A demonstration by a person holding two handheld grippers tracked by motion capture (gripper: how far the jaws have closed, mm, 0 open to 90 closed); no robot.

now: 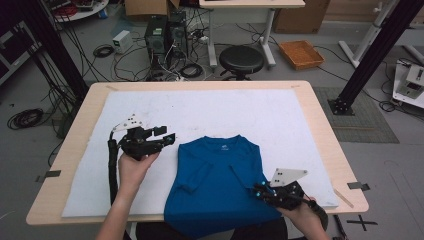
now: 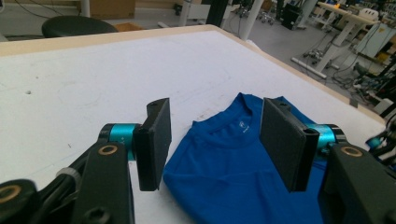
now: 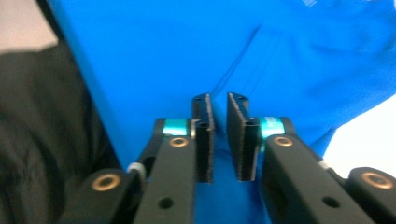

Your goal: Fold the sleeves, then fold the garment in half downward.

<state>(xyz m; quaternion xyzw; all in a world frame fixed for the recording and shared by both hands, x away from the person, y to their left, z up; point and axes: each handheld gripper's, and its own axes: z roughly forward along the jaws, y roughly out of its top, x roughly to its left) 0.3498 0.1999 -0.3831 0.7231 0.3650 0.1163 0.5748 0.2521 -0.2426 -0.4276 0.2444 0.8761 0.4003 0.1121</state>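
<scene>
Two grippers work a blue T-shirt (image 1: 218, 182) laid front-up on the white mat (image 1: 225, 115) covering the counter (image 1: 320, 135), collar toward the far edge, both sleeves folded in over the chest and the hem spilling over the near edge toward the person. The left gripper (image 1: 166, 134) hovers just beside the shirt's left shoulder, jaws wide apart and holding nothing; in the left gripper view the collar (image 2: 243, 128) sits between its pads, well beyond them. The right gripper (image 1: 260, 190) is low over the shirt's lower right side, jaws drawn narrow with a slim gap; in the right gripper view blue cloth lies under and between the pads (image 3: 204, 140), but whether they actually pinch a layer cannot be told.

Folding appears to be the work in hand, and the next fold likely calls for matched grips. Done well, the right gripper should take the side edge cleanly, catching every layer including the tucked sleeve, while the left gripper descends on the shoulder seam rather than the loose collar. Lifting both ends level and together would probably keep the folded sleeves from sliding out, and the overhanging hem from dragging the shirt off the mat.
</scene>
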